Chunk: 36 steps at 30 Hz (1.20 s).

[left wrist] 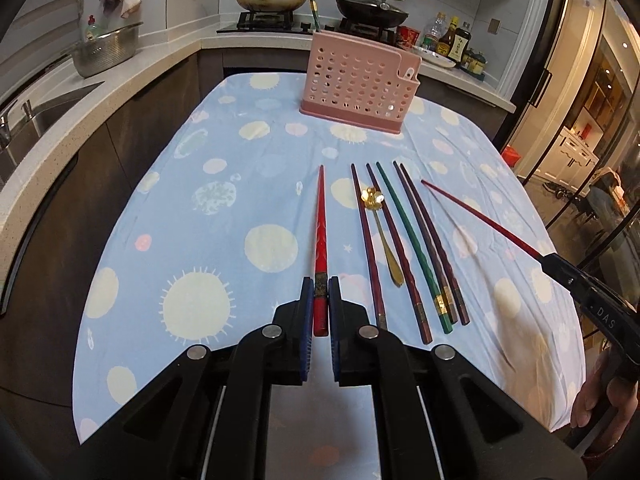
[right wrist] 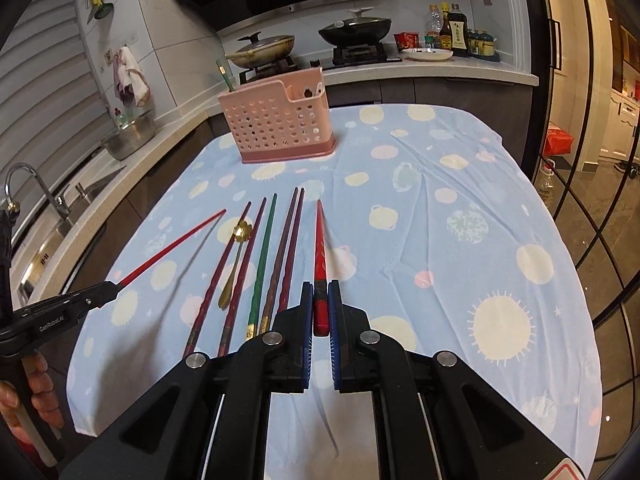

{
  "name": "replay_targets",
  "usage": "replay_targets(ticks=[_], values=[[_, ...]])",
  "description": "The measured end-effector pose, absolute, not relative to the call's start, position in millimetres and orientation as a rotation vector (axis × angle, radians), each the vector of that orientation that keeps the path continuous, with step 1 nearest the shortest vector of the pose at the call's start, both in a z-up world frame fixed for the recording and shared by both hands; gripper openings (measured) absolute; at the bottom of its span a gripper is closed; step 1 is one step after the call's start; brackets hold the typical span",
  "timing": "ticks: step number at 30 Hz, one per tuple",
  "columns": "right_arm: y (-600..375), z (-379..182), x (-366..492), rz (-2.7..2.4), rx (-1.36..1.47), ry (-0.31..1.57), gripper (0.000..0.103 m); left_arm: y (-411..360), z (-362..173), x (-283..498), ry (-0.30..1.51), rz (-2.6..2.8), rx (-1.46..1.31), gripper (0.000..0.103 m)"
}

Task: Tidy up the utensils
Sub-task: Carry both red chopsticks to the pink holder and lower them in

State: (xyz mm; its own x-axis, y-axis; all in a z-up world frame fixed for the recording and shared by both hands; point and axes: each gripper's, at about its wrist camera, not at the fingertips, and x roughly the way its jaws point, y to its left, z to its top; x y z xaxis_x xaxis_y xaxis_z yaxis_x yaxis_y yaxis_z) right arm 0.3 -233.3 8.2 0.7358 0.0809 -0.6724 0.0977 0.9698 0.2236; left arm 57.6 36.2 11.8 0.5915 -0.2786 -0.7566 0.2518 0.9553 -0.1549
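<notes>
Tools both pinching: my left tool (left wrist: 320, 292) grips one red chopstick (left wrist: 320, 240), right tool (right wrist: 320, 296) another (right wrist: 320, 256).

Both views are evenly lit from overhead; focus is sharp mid-frame. Strong fisheye bending and black vignetting are seen at the corners. Soft shadows are cast beside the raised red chopstick (right wrist: 172, 245) onto the blue spotted cloth on the bench (right wrist: 460, 240). Warm glare is reflected in the glass doors (left wrist: 592, 92) at right.
</notes>
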Motion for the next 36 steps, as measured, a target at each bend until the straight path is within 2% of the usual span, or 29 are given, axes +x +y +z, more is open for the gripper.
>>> replay_targets(ticks=[16, 36], values=[[-256.7, 86.6, 40.8, 0.003, 0.237, 0.544, 0.007, 44.8, 85.3, 102.0, 0.687, -0.260, -0.023, 0.007], [-265.5, 123.9, 118.6, 0.014, 0.215, 0.483, 0.007, 25.0, 132.6, 170.4, 0.589, -0.257, 0.014, 0.007]])
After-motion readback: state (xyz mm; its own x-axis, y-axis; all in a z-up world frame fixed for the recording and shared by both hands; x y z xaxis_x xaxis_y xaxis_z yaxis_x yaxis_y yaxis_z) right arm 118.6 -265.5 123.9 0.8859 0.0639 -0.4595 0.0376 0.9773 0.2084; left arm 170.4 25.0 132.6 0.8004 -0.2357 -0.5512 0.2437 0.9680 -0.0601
